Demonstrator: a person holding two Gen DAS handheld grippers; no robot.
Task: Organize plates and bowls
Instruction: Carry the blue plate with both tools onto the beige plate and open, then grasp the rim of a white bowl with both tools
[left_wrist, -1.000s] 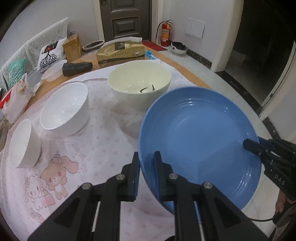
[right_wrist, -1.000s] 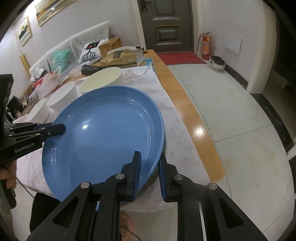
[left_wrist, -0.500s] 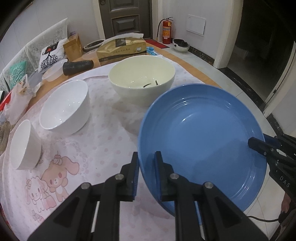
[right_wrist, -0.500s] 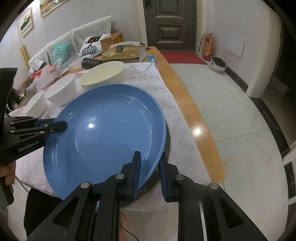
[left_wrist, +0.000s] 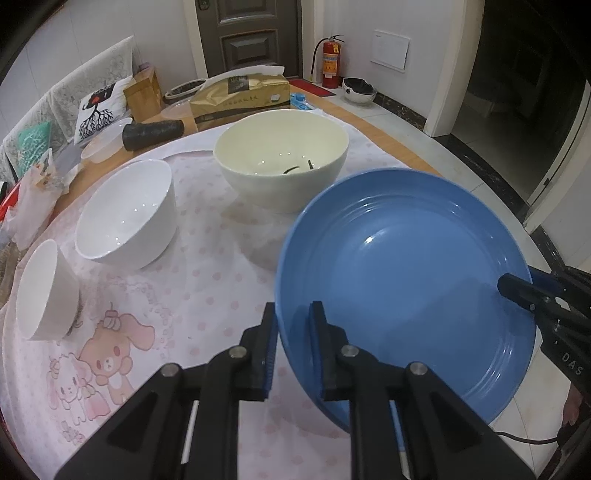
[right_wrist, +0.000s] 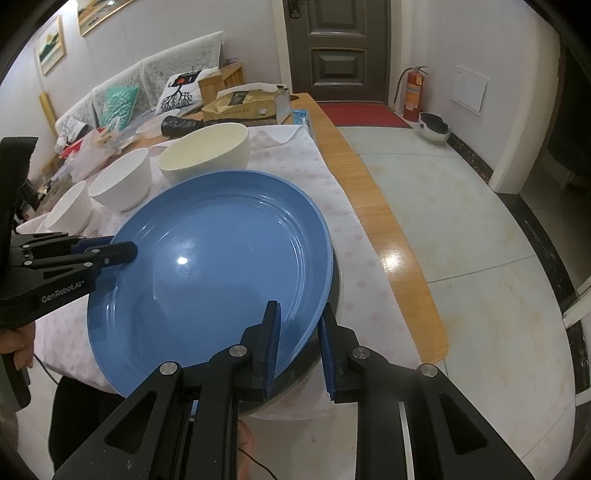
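Note:
A large blue plate (left_wrist: 406, 280) is held between both grippers above the table's near right part. My left gripper (left_wrist: 291, 347) is shut on its left rim. My right gripper (right_wrist: 299, 347) is shut on its near right rim; it also shows in the left wrist view (left_wrist: 517, 291). The plate (right_wrist: 214, 266) sits tilted. A dark rim, maybe another dish (right_wrist: 332, 295), shows just under it. A cream bowl (left_wrist: 280, 162), a white bowl (left_wrist: 125, 214) and a smaller white bowl (left_wrist: 44, 291) stand on the pink cloth.
A tissue box (left_wrist: 240, 96), a dark roll (left_wrist: 153, 133) and a clear plastic container (left_wrist: 103, 144) lie at the table's far side. Bags (left_wrist: 33, 195) crowd the left edge. The wooden table edge (right_wrist: 373, 218) curves on the right, with tiled floor beyond.
The plate and both grippers have shifted slightly; the bowls appear a little nearer in the left wrist view. Both grips are unchanged.

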